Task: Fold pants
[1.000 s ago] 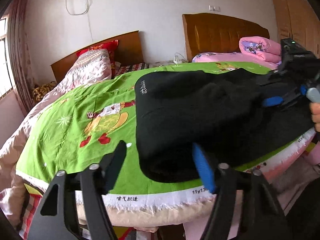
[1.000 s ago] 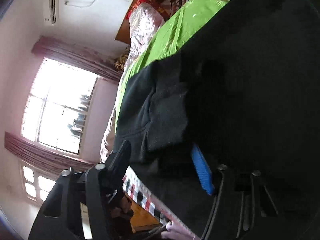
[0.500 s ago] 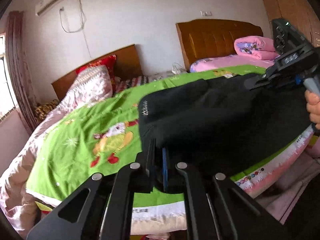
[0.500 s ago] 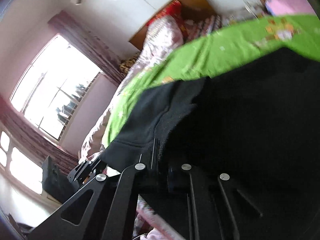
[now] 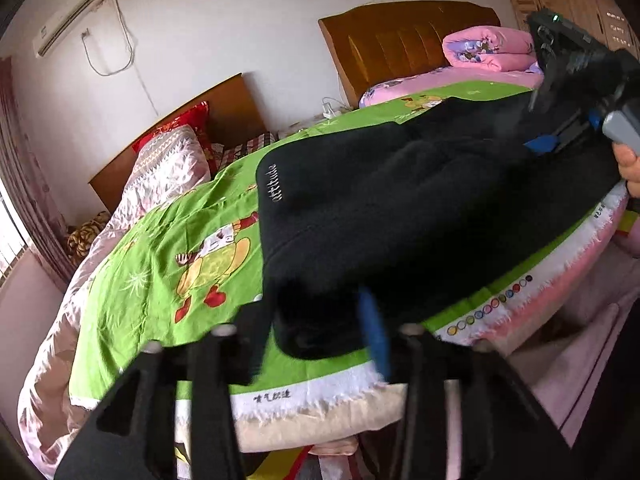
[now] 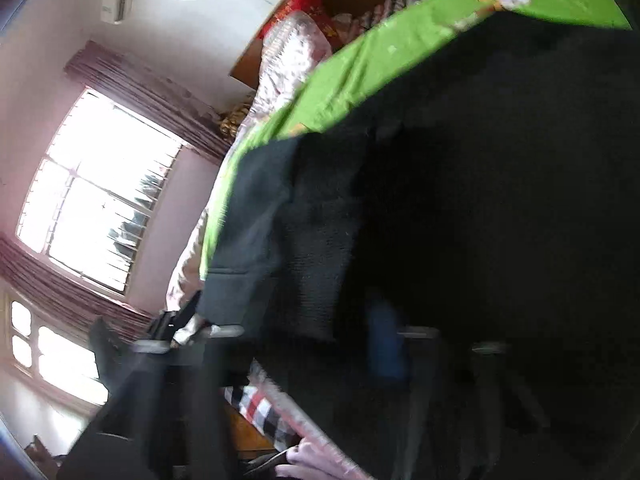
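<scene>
Both sets of tongs have let go within the last half second. A moment ago the left tongs [image 5: 316,332] were clenched on the near corner of the black pants [image 5: 420,216], fingers pressed together; now they stand spread, one dark finger [image 5: 256,336] to the left of the corner and the blue-padded finger [image 5: 374,328] to its right, with the cloth lying slack between them rather than pinched. The right tongs [image 6: 316,332] tell the same story in their own view: shut on the fabric half a second back, now parted, though that picture is blurred and dark, and the blue pad [image 6: 384,340] is only faintly visible against the cloth. From the left side I can see the right tongs out at the far end of the garment, low over it, with the person's hand [image 5: 628,164] on the handle.

The pants lie on the green cartoon bedsheet [image 5: 160,248], near the foot edge of the bed [image 5: 304,424], bunched into a doubled-over black slab with white lettering [image 5: 276,184] along its left edge. The surface looks lumpy, not flat.

My reading is that a fold has just been laid down and released. Whether another fold is wanted I cannot say for sure, but the bundle is still long from side to side, so one more doubling and a smoothing seem likely.
</scene>
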Demonstrator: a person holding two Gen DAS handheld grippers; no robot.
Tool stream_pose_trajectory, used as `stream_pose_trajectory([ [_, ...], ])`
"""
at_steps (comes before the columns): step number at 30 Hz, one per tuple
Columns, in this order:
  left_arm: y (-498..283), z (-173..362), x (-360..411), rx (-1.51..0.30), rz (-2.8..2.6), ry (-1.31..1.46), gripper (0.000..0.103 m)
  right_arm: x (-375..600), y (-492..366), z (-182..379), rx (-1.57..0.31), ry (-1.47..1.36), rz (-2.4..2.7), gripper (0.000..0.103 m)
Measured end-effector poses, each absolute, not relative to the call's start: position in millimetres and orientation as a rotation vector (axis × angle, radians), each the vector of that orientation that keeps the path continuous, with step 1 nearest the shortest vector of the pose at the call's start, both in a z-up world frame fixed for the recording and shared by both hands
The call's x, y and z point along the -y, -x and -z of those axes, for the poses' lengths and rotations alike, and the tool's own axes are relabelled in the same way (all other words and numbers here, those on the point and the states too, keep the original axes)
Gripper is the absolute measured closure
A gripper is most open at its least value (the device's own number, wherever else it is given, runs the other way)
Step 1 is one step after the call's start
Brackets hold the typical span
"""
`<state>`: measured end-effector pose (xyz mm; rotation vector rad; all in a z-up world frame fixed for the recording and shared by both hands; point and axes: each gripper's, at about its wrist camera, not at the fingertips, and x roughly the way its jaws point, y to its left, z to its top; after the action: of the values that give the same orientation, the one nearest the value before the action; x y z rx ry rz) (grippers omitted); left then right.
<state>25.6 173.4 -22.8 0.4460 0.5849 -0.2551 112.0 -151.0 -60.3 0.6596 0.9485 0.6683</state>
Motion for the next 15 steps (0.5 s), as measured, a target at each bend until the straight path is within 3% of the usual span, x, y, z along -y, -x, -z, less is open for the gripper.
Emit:
stream_pose_trajectory([
  [5,-20,10,-202,-0.563,0.277,-0.303,0.047,173,-104,47,-0.925,-0.683,-0.639,0.005],
  [15,-30,26,-207,-0.595,0.287,-0.230,0.043,114,-137,64,-1.139,-0.499,-0.681,0.009],
])
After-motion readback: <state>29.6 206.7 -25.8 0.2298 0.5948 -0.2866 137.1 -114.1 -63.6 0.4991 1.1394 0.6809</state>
